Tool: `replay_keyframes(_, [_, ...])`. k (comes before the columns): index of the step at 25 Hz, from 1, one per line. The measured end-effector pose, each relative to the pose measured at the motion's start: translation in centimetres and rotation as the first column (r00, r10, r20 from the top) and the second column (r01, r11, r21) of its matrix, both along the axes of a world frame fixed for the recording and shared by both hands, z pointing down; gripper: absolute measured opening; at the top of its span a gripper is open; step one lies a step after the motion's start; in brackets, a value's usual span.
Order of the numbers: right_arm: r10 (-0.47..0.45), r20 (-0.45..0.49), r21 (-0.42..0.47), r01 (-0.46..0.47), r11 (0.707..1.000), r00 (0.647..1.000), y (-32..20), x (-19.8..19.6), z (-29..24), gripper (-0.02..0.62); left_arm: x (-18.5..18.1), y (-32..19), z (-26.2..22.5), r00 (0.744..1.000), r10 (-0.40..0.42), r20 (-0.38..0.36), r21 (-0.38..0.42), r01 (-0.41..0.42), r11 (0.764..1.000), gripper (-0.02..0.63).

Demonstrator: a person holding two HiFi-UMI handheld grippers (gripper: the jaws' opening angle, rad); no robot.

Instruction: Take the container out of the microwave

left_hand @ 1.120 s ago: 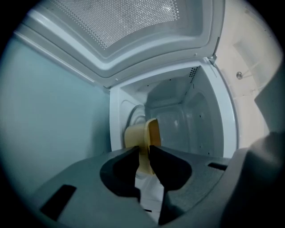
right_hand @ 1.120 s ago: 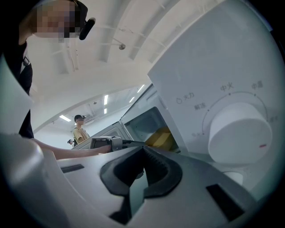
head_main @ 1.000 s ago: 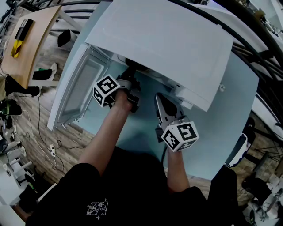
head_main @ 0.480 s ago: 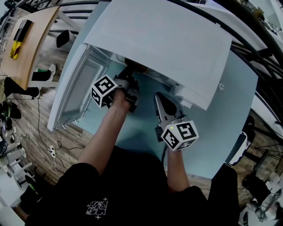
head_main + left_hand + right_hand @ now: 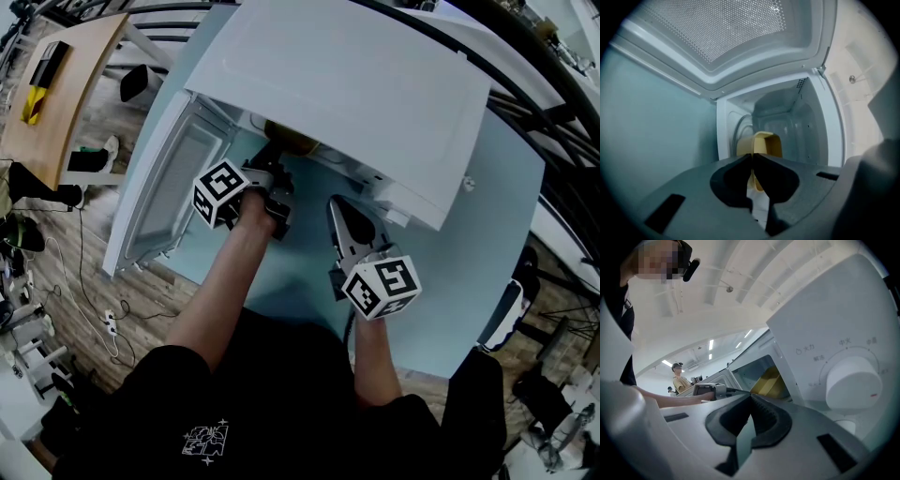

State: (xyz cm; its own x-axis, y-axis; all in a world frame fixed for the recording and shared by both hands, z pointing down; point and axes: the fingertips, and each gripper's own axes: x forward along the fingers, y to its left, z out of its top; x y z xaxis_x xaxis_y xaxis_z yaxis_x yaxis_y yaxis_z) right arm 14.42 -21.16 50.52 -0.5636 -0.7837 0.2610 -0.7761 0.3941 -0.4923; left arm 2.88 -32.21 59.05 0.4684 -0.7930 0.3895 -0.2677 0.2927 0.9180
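Left gripper [image 5: 274, 157] pinching a yellow plastic container [image 5: 292, 141] inside an open white microwave [image 5: 356, 84].
Head view: the microwave stands toward the far edge of the pale blue surface [image 5: 469, 234], its door [image 5: 159, 187] swung out to the left edge. The container sits just inside the opening, and the right gripper [image 5: 336, 206] is near the surface's middle, in front of the microwave. Left gripper view: the fingers [image 5: 731, 176] clamp the container's near wall. Right gripper view: the fingers [image 5: 771, 416] are pressed together with nothing between them, pointing at the opening beside a round white dial [image 5: 853, 380].

Pale blue table [image 5: 487, 234], white microwave [image 5: 347, 94] on it
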Motion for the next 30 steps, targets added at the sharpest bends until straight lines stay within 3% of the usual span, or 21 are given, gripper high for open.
replay_keyframes(30, [0.031, -0.036, 0.036, -0.030, 0.999, 0.999, 3.2, -3.6, -2.3, 0.005, -3.5, 4.0, -2.1, 0.999, 0.042, 0.021, 0.018, -0.042, 0.999, 0.028])
